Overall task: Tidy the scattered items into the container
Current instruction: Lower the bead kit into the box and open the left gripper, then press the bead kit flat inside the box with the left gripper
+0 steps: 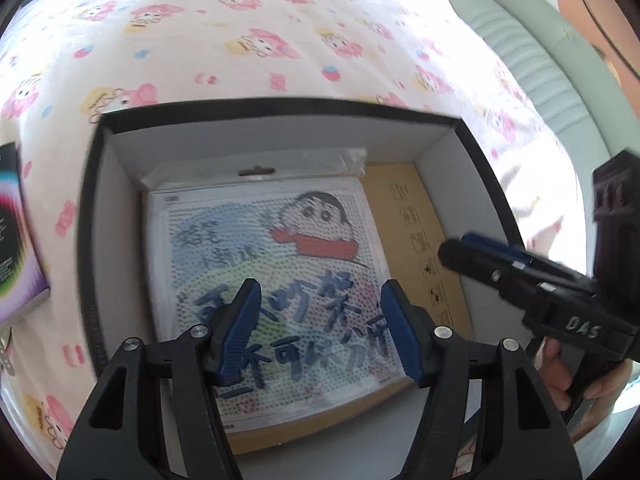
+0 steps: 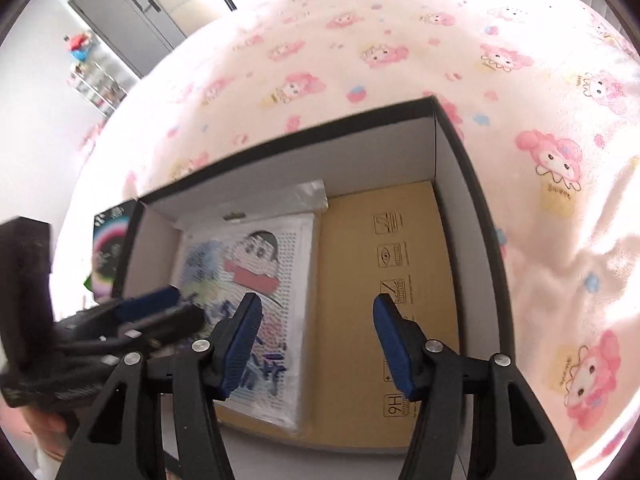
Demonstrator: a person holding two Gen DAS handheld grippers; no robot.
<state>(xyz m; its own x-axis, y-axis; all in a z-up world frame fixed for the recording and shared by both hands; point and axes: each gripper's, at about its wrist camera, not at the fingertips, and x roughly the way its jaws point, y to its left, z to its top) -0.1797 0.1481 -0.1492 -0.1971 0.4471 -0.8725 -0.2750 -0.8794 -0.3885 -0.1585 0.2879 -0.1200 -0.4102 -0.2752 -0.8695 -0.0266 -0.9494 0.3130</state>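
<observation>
Box w/ 1 bead-art pack, 1 cardboard sheet; L gripper, R gripper both released

We see a bedsheet of pale pink printed with pink and yellow cartoon bunnies. At frame centre, the box is black outside and white inside, with a plain brown cardboard sheet bearing black symbols. The bead-art pack shows a cartoon boy in red, with blue lettering. The gripper pads are blue.

Black gripper frames, blue pads, silver screws, "DAS" lettering
</observation>
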